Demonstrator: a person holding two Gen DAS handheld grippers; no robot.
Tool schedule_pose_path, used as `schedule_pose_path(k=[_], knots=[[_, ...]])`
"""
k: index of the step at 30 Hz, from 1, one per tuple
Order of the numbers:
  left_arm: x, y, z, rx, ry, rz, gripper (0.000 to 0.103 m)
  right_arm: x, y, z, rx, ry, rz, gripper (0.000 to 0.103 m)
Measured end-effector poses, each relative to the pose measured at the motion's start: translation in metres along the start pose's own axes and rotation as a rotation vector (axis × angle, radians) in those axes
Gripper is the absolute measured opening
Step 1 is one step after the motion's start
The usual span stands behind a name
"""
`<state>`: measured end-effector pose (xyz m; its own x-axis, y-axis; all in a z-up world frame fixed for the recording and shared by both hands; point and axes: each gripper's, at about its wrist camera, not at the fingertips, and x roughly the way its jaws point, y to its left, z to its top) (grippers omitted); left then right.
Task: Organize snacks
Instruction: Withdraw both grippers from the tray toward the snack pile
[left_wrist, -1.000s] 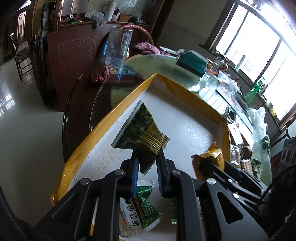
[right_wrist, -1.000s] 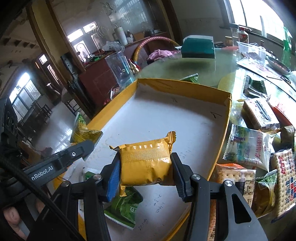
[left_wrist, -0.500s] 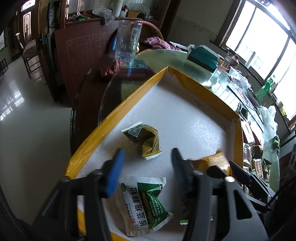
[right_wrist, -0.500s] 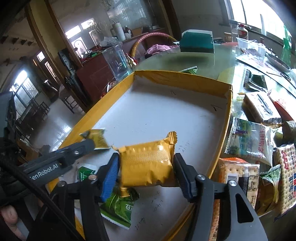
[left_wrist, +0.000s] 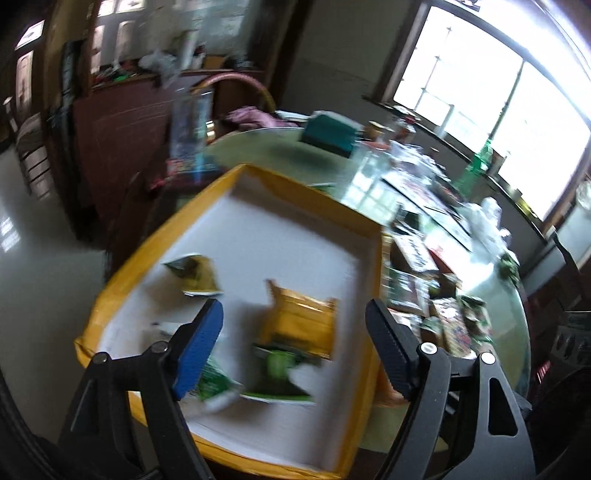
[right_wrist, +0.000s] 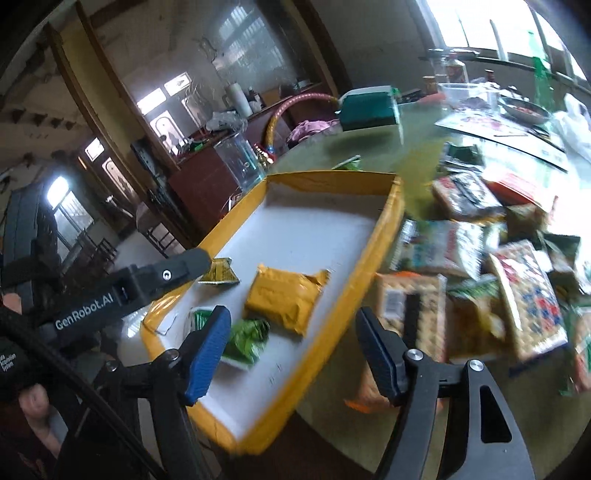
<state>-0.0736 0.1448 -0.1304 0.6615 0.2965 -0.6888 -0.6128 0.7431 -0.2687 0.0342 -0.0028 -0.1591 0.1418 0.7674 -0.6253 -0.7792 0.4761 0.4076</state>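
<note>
On the left side of the yellow tray (right_wrist: 373, 236) lies a small green-and-gold packet (left_wrist: 195, 275). It is flat on the white tray floor, close to the left wall. The left gripper (left_wrist: 293, 343) hangs above the near end of the tray. Its jaws have just been opening and now stand wide apart, with nothing pinched between them. The little packet lies a bit past the blue left finger (left_wrist: 197, 349), apart from it.

Next comes the yellow snack pack (right_wrist: 284, 299). It rests flat in the middle of the tray, and its near edge lies on top of a green packet (right_wrist: 245, 338). In the left wrist view the yellow pack shows between the two open fingers, but they do not touch it.

The right gripper (right_wrist: 293, 349) is above the near right part of the tray. Its jaws have just been opening too, and they are spread wide and hold nothing. The yellow pack lies just ahead of it, a little to the left, free on the tray floor.

To the right, outside the tray, a pile of snack bags (right_wrist: 480, 280) lies on the green table (right_wrist: 369, 147). The picture is blurry there.
</note>
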Motion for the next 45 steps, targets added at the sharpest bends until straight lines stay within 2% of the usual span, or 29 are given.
schedule_pose_path(k=[6, 14, 22, 45], knots=[[-0.008, -0.048, -0.013, 0.099, 0.006, -0.081, 0.081, -0.035, -0.031, -0.017, 0.074, -0.034, -0.020, 0.070], [-0.007, -0.084, -0.034, 0.199, 0.045, -0.115, 0.082, -0.057, -0.069, -0.038, 0.168, -0.046, -0.088, 0.070], [-0.007, -0.090, -0.040, 0.205, 0.057, -0.111, 0.082, -0.066, -0.086, -0.044, 0.205, -0.051, -0.113, 0.070], [-0.006, -0.089, -0.044, 0.191, 0.070, -0.116, 0.082, -0.071, -0.090, -0.045, 0.213, -0.060, -0.130, 0.070]])
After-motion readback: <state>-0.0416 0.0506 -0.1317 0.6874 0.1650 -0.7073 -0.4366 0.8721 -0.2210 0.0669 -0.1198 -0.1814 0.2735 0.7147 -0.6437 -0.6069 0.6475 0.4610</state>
